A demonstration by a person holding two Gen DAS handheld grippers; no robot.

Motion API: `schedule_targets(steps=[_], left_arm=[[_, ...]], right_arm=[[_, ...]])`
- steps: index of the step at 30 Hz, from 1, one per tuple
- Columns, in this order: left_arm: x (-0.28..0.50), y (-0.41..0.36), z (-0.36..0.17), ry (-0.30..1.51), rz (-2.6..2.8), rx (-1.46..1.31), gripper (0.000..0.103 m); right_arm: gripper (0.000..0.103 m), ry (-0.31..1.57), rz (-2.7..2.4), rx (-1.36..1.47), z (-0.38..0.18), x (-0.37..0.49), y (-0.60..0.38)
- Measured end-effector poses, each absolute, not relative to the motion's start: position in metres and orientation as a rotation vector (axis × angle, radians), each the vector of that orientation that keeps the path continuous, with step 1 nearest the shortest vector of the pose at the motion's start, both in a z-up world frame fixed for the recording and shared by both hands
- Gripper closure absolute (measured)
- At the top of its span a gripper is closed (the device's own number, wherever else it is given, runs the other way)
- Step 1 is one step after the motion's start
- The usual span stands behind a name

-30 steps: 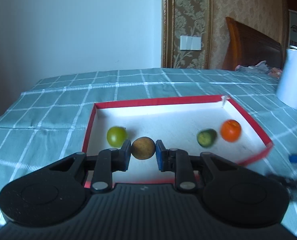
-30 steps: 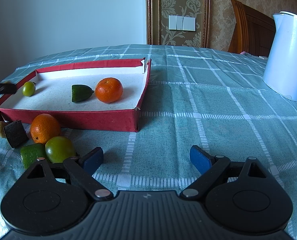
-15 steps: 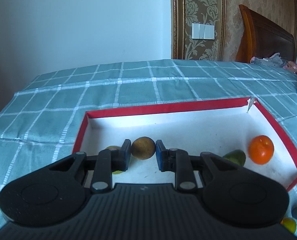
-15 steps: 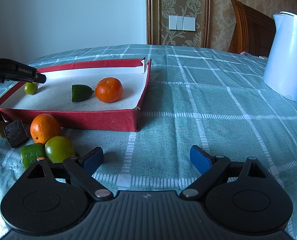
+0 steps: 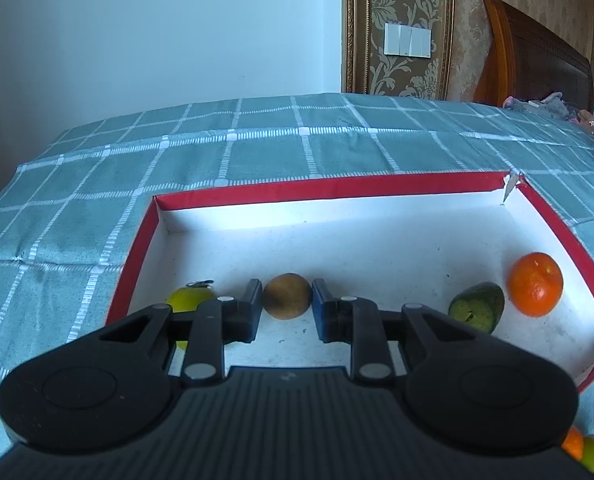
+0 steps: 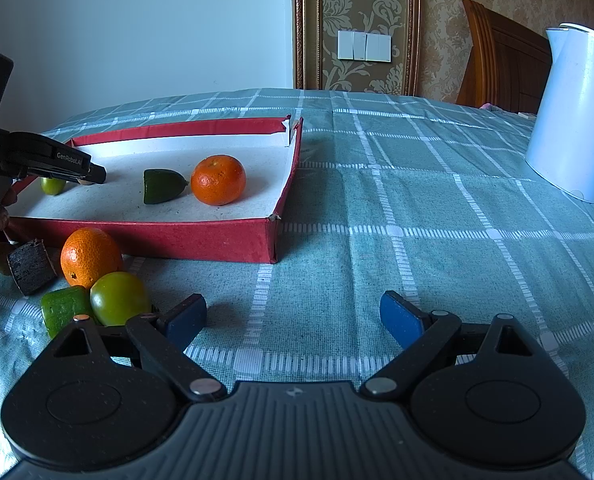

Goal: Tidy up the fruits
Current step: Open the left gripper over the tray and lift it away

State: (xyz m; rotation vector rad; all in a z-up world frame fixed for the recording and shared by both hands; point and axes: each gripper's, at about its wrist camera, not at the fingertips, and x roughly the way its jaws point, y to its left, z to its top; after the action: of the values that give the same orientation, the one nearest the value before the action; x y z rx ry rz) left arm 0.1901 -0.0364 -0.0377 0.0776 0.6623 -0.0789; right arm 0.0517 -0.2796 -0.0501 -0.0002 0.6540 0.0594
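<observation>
Holding: left gripper [image 5: 287, 307] has its fingers [image 5: 253, 300] pinching a brown fruit [image 5: 287, 295] over the white floor of the red tray [image 5: 337, 188]; whether the fruit rests on the floor cannot be told.
Left gripper, from the right wrist view: reaches over the tray's left end [image 6: 93, 174], brown fruit mostly hidden behind it.
Right gripper [image 6: 293, 316]: fingers [image 6: 401, 318] spread wide, nothing between them, low over the bench [image 6: 417, 240] in front of the tray.
Tray contents: yellow-green fruit [image 5: 187, 300] just left of the left gripper, partly hidden by it; dark green piece [image 5: 477, 307] and orange [image 5: 535, 283] near the right wall, side by side, close to touching.
Outside the tray: second orange [image 6: 91, 256] against the front wall; green round fruit [image 6: 119, 298] and green chunk [image 6: 65, 312] touching in front of it, just left of the right gripper's left finger; dark brown block [image 6: 31, 266] further left.
Bench: teal checked cloth.
Kettle [image 6: 573, 116]: white, upright, at the bench's right, well apart from the tray.
Background: wall switch [image 6: 364, 45], wooden headboard [image 6: 497, 56].
</observation>
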Motion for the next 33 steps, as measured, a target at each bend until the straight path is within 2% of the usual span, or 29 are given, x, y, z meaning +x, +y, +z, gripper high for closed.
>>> schedule_targets(steps=[2, 4, 6, 13, 16, 19, 25, 33], left_arm=[[0.187, -0.037, -0.038, 0.654, -0.070, 0.094, 0.069], [0.181, -0.039, -0.036, 0.639, -0.079, 0.100, 0.036], [0.172, -0.039, -0.033, 0.619, -0.080, 0.097, 0.027], [0.120, -0.030, -0.013, 0.516, -0.060, 0.116, 0.022], [0.087, -0.016, -0.005, 0.479, -0.066, 0.093, 0.013], [0.052, -0.001, -0.003, 0.452, -0.063, 0.077, 0.010], [0.015, 0.023, -0.025, 0.533, -0.041, 0.063, 0.008], [0.026, 0.037, -0.054, 0.642, -0.032, 0.028, 0.008]], right_arm=[[0.009, 0.654, 0.059, 0.000, -0.050, 0.052, -0.280], [0.009, 0.654, 0.059, 0.000, -0.050, 0.052, -0.280], [0.009, 0.654, 0.059, 0.000, -0.050, 0.052, -0.280], [0.009, 0.655, 0.059, 0.000, -0.050, 0.052, -0.280], [0.009, 0.655, 0.059, 0.000, -0.050, 0.052, -0.280], [0.009, 0.655, 0.059, 0.000, -0.050, 0.052, -0.280], [0.008, 0.654, 0.060, 0.001, -0.049, 0.051, -0.280], [0.008, 0.618, 0.123, 0.036, -0.047, 0.043, -0.284]])
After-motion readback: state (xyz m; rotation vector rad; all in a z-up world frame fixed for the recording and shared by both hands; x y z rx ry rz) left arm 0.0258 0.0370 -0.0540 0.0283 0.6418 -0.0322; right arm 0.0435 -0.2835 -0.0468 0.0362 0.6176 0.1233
